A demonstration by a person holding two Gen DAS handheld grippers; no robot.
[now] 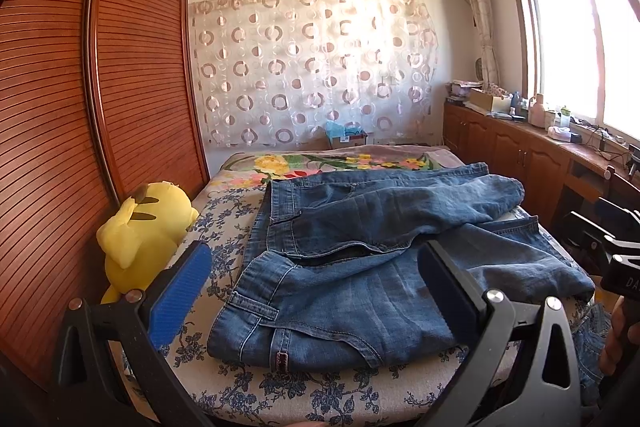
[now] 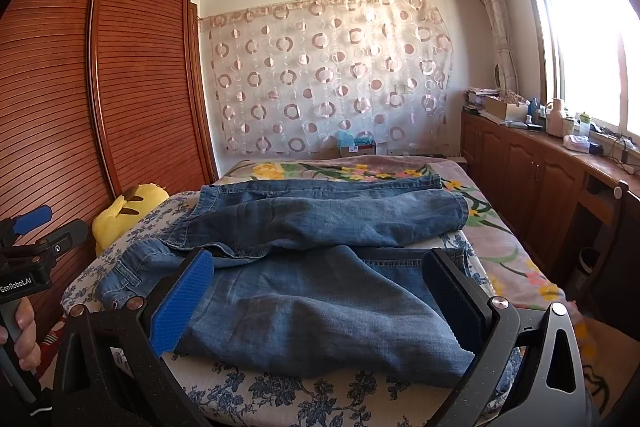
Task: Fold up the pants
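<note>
A pair of blue jeans (image 1: 360,259) is spread across the near end of a bed (image 1: 224,223), lying crumpled on a blue-flowered sheet. The waistband is turned toward the wardrobe side, and one leg is laid over the other, its cuff reaching toward the window side. The same jeans (image 2: 320,287) are seen from the right wrist view, with the legs nearest the camera.

The left gripper (image 1: 316,279) is held just above the waistband end, its jaws spread wide and nothing grasped between them. The right gripper (image 2: 316,291) is held over the leg end, likewise released, with denim seen between the blue pads but not pinched. A hand (image 2: 22,331) is seen on the handle of the left gripper at the edge of the right wrist view.

A yellow plush toy (image 1: 144,235) is propped between the bed and a slatted wooden wardrobe (image 1: 100,87). A patterned curtain (image 1: 312,67) is hung on the far wall, and a low cabinet (image 1: 520,151) is set beneath the window (image 1: 580,39).
</note>
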